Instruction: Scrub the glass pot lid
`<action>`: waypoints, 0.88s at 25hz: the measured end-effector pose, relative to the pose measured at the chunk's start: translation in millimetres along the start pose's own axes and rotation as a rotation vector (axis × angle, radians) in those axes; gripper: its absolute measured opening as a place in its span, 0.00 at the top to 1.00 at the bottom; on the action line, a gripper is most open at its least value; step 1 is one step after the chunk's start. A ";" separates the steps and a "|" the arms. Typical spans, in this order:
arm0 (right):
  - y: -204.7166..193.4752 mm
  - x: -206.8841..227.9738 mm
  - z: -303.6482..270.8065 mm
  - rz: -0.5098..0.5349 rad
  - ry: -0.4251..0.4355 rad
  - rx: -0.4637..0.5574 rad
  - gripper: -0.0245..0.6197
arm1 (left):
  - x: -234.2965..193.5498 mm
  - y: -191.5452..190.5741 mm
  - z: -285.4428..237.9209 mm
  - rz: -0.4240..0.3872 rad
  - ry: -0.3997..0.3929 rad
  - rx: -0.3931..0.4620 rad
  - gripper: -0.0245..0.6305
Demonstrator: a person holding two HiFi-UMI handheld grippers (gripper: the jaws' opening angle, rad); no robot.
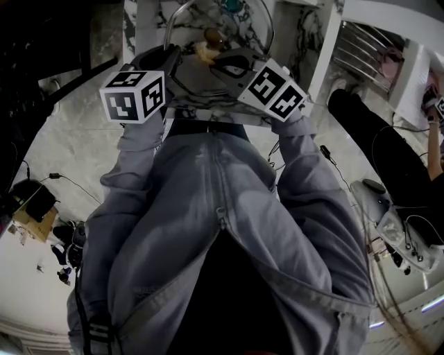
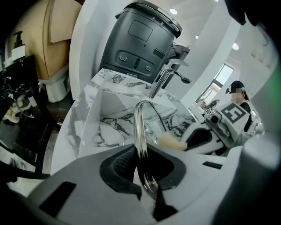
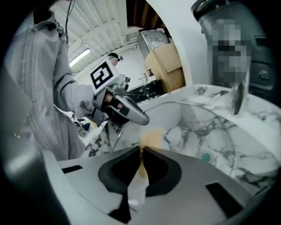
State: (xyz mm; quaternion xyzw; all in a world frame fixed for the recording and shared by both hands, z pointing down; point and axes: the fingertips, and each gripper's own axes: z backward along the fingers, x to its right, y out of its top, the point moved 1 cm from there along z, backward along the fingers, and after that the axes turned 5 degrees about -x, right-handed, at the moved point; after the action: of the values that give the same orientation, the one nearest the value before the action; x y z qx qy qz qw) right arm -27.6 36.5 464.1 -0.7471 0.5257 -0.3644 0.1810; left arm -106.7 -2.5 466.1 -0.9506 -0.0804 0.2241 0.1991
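Observation:
The glass pot lid [image 1: 182, 15] stands on edge over the marble sink [image 2: 112, 125]. My left gripper [image 2: 142, 169] is shut on the lid's metal rim [image 2: 139, 127], which runs up from between the jaws. In the head view the left gripper [image 1: 173, 54] is at the lid's left side. My right gripper [image 3: 142, 154] is shut on a thin yellow sponge [image 3: 151, 138] that lies against the glass face [image 3: 226, 132]. The sponge [image 1: 205, 50] shows between the two grippers, and the right gripper [image 1: 220, 64] is just right of it. The left gripper [image 3: 127, 110] faces the right one across the lid.
A chrome tap [image 2: 164, 79] rises behind the sink, with a dark grey appliance [image 2: 140, 39] beyond it. A turquoise drain plug [image 3: 205, 156] sits in the basin. Another person in black [image 1: 374, 139] is at the right, near cables and gear on the floor [image 1: 395, 229].

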 end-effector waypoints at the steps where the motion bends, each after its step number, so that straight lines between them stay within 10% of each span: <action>1: 2.6 16.5 11.9 0.000 -0.067 0.016 0.90 | 0.9 0.4 -0.2 -0.004 0.001 -0.001 0.88; 11: 8.3 131.8 65.0 0.172 -0.600 -0.016 0.90 | 3.6 4.4 -2.3 -0.031 0.019 -0.012 0.88; 22: -11.1 140.5 1.7 0.286 -0.587 -0.144 0.90 | 4.6 5.8 -3.5 -0.032 0.014 -0.017 0.87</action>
State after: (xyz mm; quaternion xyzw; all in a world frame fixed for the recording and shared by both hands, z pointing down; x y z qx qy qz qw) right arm 6.5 -88.3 520.0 -0.7498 0.5750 -0.0662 0.3207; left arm -100.7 -7.9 464.8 -0.9525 -0.0959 0.2134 0.1949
